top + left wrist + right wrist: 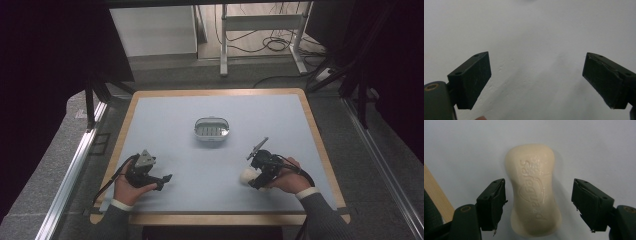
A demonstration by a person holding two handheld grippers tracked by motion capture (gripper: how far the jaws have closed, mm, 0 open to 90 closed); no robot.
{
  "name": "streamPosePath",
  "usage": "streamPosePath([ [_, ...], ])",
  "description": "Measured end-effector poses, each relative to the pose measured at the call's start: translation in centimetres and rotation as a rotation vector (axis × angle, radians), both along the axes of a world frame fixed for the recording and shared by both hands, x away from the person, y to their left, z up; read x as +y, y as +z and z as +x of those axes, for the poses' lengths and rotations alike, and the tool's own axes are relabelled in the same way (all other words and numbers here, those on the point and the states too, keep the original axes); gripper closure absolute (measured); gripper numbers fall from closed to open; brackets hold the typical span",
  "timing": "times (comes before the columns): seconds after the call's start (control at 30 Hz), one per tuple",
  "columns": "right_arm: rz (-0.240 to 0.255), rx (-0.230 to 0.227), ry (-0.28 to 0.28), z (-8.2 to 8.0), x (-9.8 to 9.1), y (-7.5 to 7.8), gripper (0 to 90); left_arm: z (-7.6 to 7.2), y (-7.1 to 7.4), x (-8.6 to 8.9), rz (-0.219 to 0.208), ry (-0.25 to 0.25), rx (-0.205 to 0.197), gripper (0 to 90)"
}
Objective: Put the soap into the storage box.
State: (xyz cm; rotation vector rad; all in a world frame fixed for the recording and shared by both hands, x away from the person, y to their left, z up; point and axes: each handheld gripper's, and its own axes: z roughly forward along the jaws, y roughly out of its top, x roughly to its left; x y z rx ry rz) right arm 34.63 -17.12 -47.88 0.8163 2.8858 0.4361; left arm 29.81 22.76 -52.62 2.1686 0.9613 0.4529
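Here, your right gripper (537, 203) is spread wide around a cream bar of soap (534, 190) lying flat on the pale blue table mat (200, 170), one jaw on each side of the bar, neither visibly touching it. From above, the soap (247, 175) sits near the front right of the mat, just beside your right hand (287, 180). Your left gripper (536, 80) is also wide open, empty, resting low over bare mat at front left. A small oval soap dish (211, 130) waits mid-table, well apart. Judging from this, nothing is lifted yet; the grasp and likely transfer to the dish remain.
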Motion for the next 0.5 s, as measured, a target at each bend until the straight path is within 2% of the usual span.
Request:
streamPosePath([
  [0.3,-0.056,0.031,0.029,0.0,0.8,-1.3,33.9,0.0,-0.1,-0.1,0.005,-0.003,0.002,8.8],
  [0.47,-0.087,0.034,0.035,0.1,1.2,-1.5,46.2,0.0,-0.1,-0.1,0.006,-0.003,0.000,8.8],
  [0.5,-0.087,0.034,0.035,0.1,1.2,-1.5,46.2,0.0,-0.1,-0.1,0.006,-0.003,0.000,8.8],
])
